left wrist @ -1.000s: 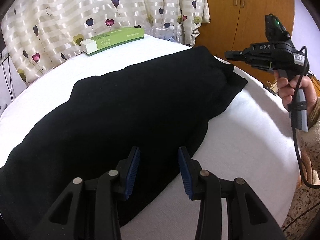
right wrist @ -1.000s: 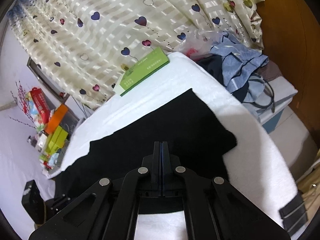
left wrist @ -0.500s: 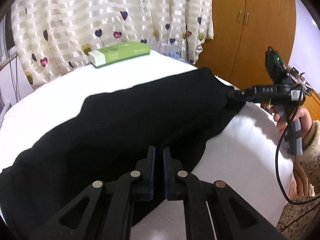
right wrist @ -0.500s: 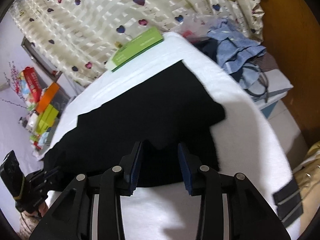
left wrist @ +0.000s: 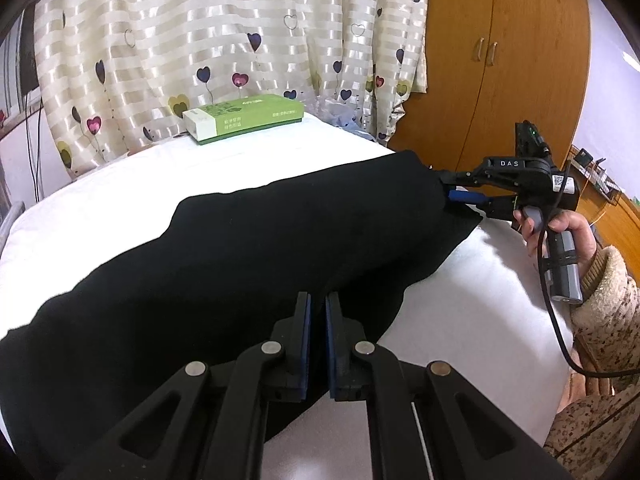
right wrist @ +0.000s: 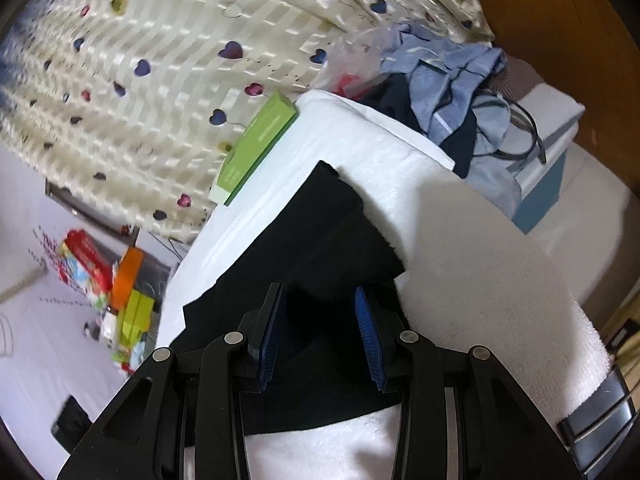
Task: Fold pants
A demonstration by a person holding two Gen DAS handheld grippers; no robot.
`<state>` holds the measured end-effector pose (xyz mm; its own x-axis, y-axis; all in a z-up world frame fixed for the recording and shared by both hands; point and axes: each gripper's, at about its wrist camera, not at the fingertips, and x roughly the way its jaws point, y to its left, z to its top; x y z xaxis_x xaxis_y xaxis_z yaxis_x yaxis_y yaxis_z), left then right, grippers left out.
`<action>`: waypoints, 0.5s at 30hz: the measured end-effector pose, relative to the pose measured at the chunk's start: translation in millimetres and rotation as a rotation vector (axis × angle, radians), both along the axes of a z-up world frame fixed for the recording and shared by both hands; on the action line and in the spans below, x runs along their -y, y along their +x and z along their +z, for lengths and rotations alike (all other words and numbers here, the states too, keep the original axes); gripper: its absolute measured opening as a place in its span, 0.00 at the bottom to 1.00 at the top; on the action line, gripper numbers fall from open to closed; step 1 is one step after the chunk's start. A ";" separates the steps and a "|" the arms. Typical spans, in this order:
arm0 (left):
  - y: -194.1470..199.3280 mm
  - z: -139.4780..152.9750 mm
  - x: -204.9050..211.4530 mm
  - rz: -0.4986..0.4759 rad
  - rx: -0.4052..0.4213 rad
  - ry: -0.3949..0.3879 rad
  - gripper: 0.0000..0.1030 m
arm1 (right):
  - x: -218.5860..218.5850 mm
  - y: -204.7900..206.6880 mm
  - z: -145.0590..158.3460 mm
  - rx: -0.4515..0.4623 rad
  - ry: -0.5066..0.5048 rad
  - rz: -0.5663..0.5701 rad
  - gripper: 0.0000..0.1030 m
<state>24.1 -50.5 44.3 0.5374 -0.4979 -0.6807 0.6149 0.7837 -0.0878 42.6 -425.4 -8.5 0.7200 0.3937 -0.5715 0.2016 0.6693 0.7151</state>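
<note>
Your left gripper (left wrist: 317, 312) nearly closed on the black pants (left wrist: 240, 248), your right gripper (right wrist: 320, 320) open wide over the pants' end, white table (left wrist: 480, 280) beneath.

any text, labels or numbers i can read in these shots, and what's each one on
"DAS": white letters on the body of the right claw, seen from the left wrist view.
Green box by the curtain: print on its side and top, too small to read.
White sticker on the right claw's body: a printed code, not legible.
Colourful packages on the shelf in the right wrist view: blurred, unreadable.
</note>
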 end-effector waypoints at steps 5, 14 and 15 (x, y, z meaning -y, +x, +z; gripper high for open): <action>-0.5 -0.4 -2.2 0.006 -0.003 -0.011 0.08 | -3.2 6.5 5.9 0.003 -0.060 -0.007 0.36; -8.7 6.3 -8.7 0.003 0.010 -0.033 0.08 | 1.9 -13.4 29.9 0.074 -0.105 -0.051 0.03; -9.7 5.8 -9.6 0.001 0.010 -0.030 0.08 | 2.1 -16.4 33.2 0.068 -0.128 -0.055 0.03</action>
<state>14.4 -40.8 50.1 0.5443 -0.5174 -0.6603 0.6152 0.7813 -0.1052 26.3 -427.5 24.7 0.7772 0.2795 -0.5638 0.1950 0.7449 0.6381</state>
